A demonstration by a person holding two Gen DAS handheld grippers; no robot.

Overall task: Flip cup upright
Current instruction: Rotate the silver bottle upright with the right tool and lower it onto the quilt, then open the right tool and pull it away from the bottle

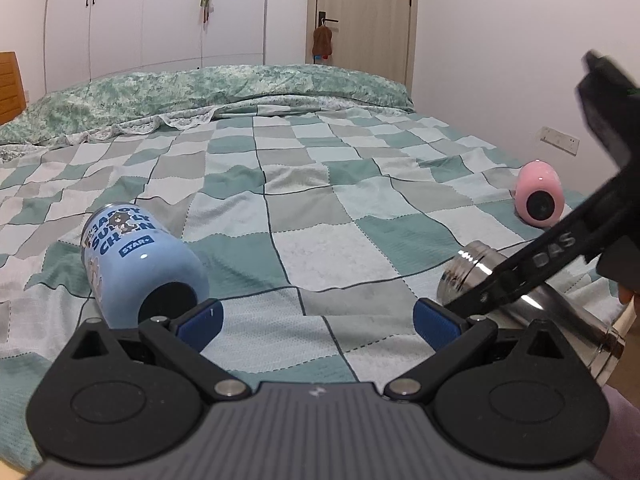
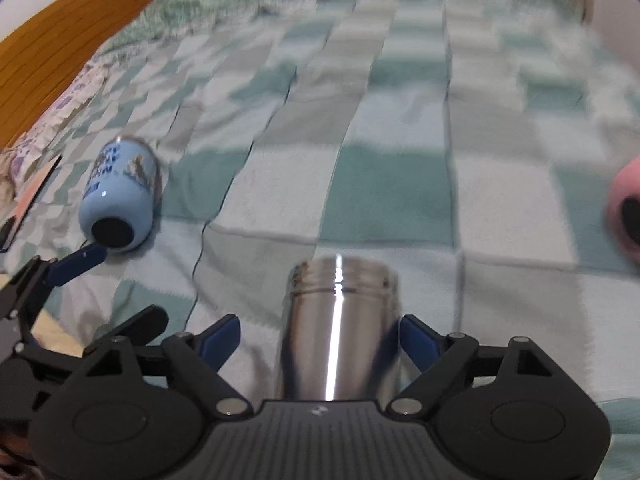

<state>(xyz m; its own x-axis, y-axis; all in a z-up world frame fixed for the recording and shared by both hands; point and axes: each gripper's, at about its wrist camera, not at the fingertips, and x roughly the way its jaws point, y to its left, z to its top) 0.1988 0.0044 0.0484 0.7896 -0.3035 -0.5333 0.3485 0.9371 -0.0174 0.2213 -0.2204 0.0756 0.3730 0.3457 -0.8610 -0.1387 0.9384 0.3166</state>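
A steel cup (image 2: pixel 340 328) lies on its side on the checked bedspread, its threaded mouth pointing away. My right gripper (image 2: pixel 320 340) is open with its blue pads on either side of the cup body; the right pad is close to it, and the left pad stands apart. In the left wrist view the steel cup (image 1: pixel 472 276) lies at the right with the right gripper's finger (image 1: pixel 532 268) across it. My left gripper (image 1: pixel 318 322) is open and empty, low over the bed, its left pad just in front of a blue cup (image 1: pixel 140 264) lying on its side.
A pink cup (image 1: pixel 540 194) lies on its side at the bed's right. The blue cup (image 2: pixel 120 196) and the left gripper's fingers (image 2: pixel 80 262) show at the left of the right wrist view. A rumpled quilt (image 1: pixel 208 92) lies at the far end, a wooden headboard (image 2: pixel 60 44) at the left.
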